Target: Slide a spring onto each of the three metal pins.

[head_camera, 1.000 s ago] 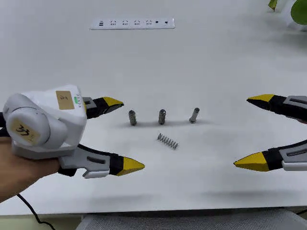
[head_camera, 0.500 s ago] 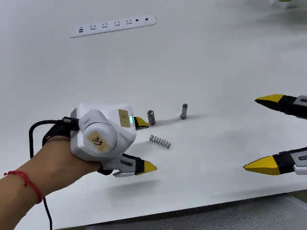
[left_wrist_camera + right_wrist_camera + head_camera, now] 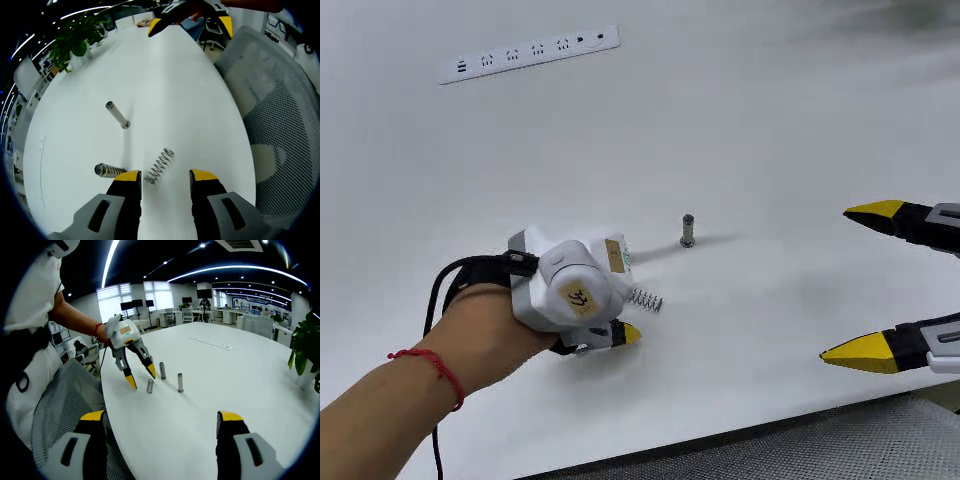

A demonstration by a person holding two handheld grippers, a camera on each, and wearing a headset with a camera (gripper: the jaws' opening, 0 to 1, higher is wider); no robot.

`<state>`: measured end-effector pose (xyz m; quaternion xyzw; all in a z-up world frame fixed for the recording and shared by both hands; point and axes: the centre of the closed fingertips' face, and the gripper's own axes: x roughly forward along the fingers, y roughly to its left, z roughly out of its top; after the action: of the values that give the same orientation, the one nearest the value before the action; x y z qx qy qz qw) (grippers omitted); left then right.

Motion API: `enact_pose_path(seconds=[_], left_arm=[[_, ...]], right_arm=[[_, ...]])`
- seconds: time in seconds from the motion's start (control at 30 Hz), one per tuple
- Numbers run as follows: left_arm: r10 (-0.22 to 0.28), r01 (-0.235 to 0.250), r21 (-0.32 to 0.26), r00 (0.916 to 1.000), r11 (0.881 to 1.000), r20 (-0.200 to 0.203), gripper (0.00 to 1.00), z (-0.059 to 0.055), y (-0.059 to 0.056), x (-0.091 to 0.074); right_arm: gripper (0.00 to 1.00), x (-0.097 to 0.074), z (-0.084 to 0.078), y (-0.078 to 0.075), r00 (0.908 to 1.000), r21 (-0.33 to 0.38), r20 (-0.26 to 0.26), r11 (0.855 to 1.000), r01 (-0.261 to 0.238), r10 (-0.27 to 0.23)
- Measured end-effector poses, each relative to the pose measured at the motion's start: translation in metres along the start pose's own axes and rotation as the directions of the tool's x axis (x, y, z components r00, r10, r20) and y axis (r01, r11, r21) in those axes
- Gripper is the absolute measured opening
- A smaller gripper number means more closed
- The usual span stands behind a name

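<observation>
**Q:** Where is the loose spring?
**A:** It lies flat on the table, between the tips of the left gripper. Those jaws are moderately spread and grip nothing. The right gripper has its jaws wide and is well apart from the spring.

**Q:** Obstructions?
**A:** In the head view, the left gripper's body covers one fingertip. A spring-loaded pin sits beside one jaw, and a bare pin stands beyond.

**Q:** Markings?
**A:** A yellow sticker carries handwriting that is illegible.

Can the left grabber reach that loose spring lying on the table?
Probably yes. The left gripper is open, and the loose spring lies on the table just ahead of its jaws, with nothing in the way.
</observation>
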<state>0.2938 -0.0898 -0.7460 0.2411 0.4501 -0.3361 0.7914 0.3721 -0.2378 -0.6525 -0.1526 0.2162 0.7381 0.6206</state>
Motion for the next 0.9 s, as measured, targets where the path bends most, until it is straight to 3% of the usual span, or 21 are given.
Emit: enact_pose_path(seconds=[0.2,0.23,0.27,0.43,0.73,0.9], left_arm=[[0.003,-0.005,-0.043,0.9986,0.999,-0.053,0.34,-0.008,-0.001,0.008],[0.0,-0.003,-0.066,0.9995,0.998,-0.032,0.32,-0.005,-0.001,0.007],[0.003,-0.008,-0.085,0.9988,0.996,-0.048,0.32,-0.008,-0.001,0.006],[0.015,-0.02,-0.16,0.9993,0.987,-0.033,0.27,-0.011,-0.004,0.005],[0.048,-0.057,-0.175,0.9975,0.983,-0.051,0.14,-0.016,-0.003,0.003],[0.049,-0.058,-0.168,0.9973,0.984,-0.055,0.12,-0.015,-0.005,0.003]], right_arm=[[0.91,-0.002,0.001,-0.002,0.9999,0.004,0.004,1.0,0.014,-0.014],[0.91,-0.002,0.002,-0.001,0.9999,0.005,0.004,1.0,0.015,-0.015],[0.91,-0.001,0.002,0.0,0.9999,0.005,0.004,1.0,0.015,-0.015],[0.91,0.0,0.002,0.001,0.9999,0.008,0.007,1.0,0.012,-0.012],[0.9,-0.001,-0.001,0.001,0.9998,0.015,0.005,1.0,0.017,-0.017],[0.9,0.0,0.0,0.003,0.9998,0.019,0.005,1.0,0.018,-0.018]])
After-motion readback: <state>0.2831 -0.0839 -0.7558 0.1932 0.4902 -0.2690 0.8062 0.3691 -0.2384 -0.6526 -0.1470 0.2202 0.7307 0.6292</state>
